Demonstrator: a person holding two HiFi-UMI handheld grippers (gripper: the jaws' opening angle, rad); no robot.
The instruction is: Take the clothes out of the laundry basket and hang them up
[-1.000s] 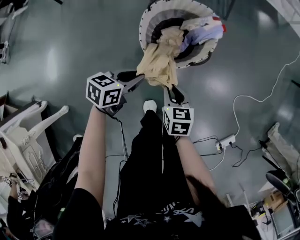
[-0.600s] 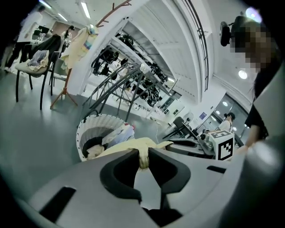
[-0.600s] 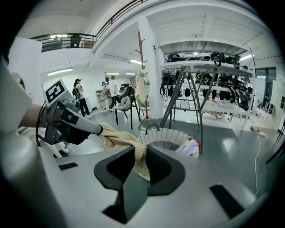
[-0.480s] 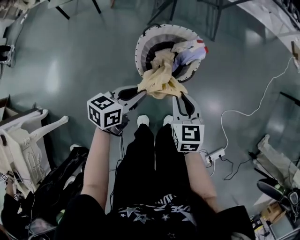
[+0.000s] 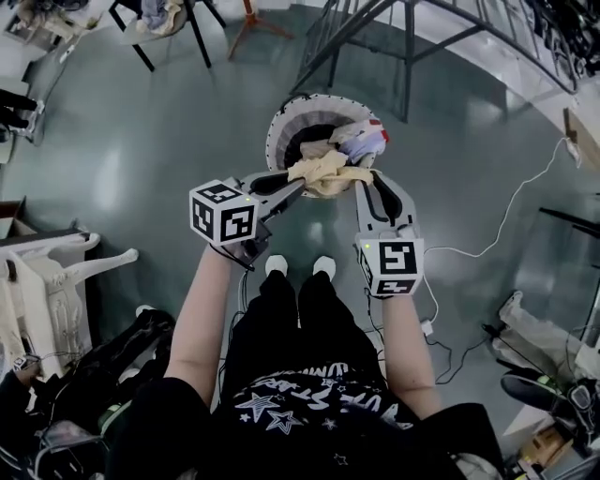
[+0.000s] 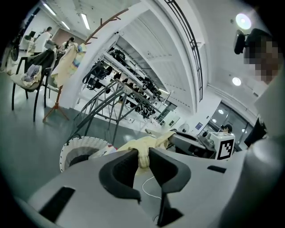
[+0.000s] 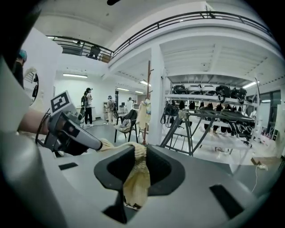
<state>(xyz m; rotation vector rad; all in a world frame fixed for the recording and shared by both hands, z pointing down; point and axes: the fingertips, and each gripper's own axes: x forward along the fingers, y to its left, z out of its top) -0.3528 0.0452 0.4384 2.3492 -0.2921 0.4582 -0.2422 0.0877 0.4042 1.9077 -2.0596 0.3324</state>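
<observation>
A pale yellow garment [image 5: 323, 173] hangs bunched between my two grippers, right above the round white laundry basket [image 5: 278, 127]. My left gripper [image 5: 298, 186] is shut on the garment's left end [image 6: 142, 144]; its jaws have just eased a little, with the cloth still pinched. The right gripper [image 5: 361, 183] is shut on the other end, and a fold of the yellow cloth [image 7: 136, 178] droops down through its jaws [image 7: 139, 156]. Both grippers point slightly downward. More clothes [image 5: 364, 141], white, lilac and red, lie in the basket.
A dark metal rack frame [image 5: 375, 37] stands behind the basket. A chair [image 5: 159, 23] draped with clothes and a wooden coat stand [image 6: 58, 89] are far left. A white overturned chair [image 5: 56, 272] lies at my left; a cable [image 5: 506, 216] and power strip [image 5: 427, 328] lie at right.
Both grippers have risen with the yellow garment, lifting it out of the basket. It hung long before; now it is bunched short between them.
</observation>
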